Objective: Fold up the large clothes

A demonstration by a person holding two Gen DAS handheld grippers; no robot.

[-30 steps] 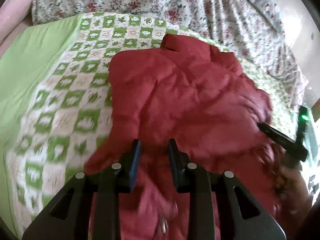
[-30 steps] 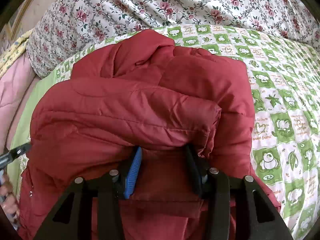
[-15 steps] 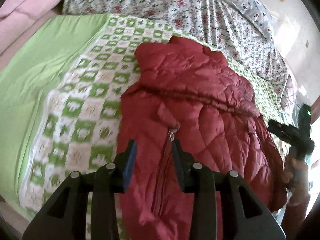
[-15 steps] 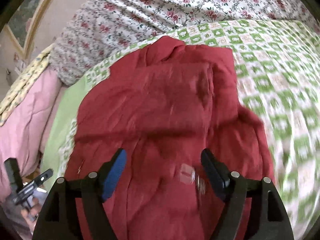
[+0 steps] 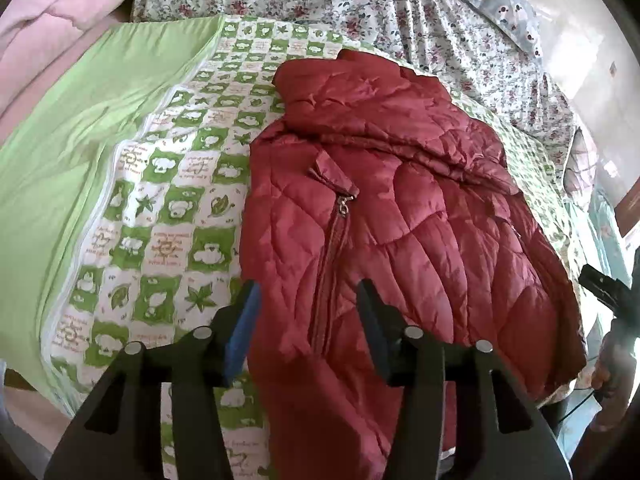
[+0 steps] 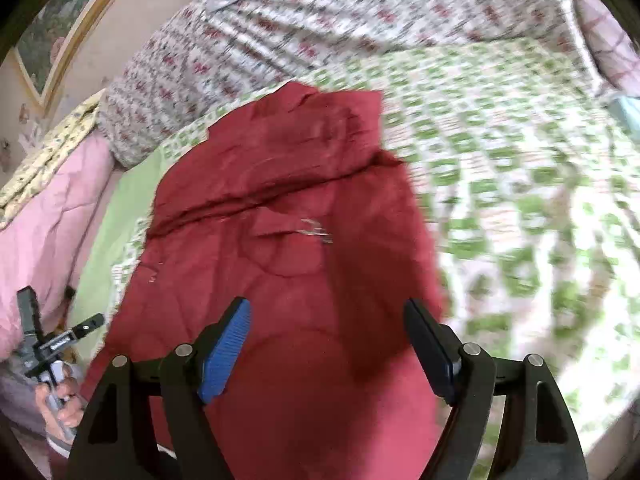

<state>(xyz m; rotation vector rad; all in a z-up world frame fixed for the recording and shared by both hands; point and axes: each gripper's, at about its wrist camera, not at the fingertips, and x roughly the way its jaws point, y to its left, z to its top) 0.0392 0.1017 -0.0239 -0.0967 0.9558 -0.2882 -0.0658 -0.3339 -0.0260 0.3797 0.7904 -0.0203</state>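
1. One bed [image 5: 72, 184] fills both views, covered by a green checked quilt [image 5: 168, 208], with one floral duvet [image 5: 360, 12] heaped at the far end and one pink blanket [image 5: 48, 20] at the far left corner.

2. One red puffer jacket [image 5: 420, 216] lies on the quilt, zipped front upward, collar at the far end and hem hanging toward the near edge of the bed. Its long axis runs away from both tools, roughly along the line each camera looks.

3. The left tool [image 5: 308, 304] hovers above the hem end with its jaws parted and nothing between them; the jacket's left edge and zipper line lie directly under it. In my judgement this is the nearer tool to a graspable edge.

4. The right tool [image 6: 328, 320] is also spread wide and holds nothing, above the lower body of the jacket [image 6: 288, 280]. This view is blurred, so finer detail cannot be told.

5. One zipper pull [image 5: 344, 204] sits below the collar, ahead of the left tool.

6. Judged from this, the next fold probably calls for both tools to take the near hem and carry it along the long axis toward the collar.
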